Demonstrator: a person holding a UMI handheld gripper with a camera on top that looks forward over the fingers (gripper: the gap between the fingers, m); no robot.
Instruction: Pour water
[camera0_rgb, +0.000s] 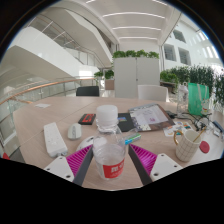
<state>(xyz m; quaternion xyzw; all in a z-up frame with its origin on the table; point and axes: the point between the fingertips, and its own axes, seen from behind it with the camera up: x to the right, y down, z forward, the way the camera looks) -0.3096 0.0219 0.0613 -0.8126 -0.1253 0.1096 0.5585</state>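
Currently, the gripper (111, 160) is clenched on a clear plastic bottle (109, 157). Both fingers, each with a magenta pad (82, 158), press against the sides of the bottle. The bottle carries a white cap and a red-and-white label, and it sits upright between the fingers.

The table (40, 115) has a light wooden top. Just beyond the bottle stands a white cup (107, 117). To the left of the fingers lies a white rectangular object (56, 139), with a small white item (75, 130) near it. Beyond the cup lie a phone (88, 119) and an open magazine (150, 117). To the right of the fingers stands a mug (187, 145). Behind it, near the far right table edge, is a green bottle (196, 97).

Potted plants (136, 54) line the background of a bright multi-storey hall.
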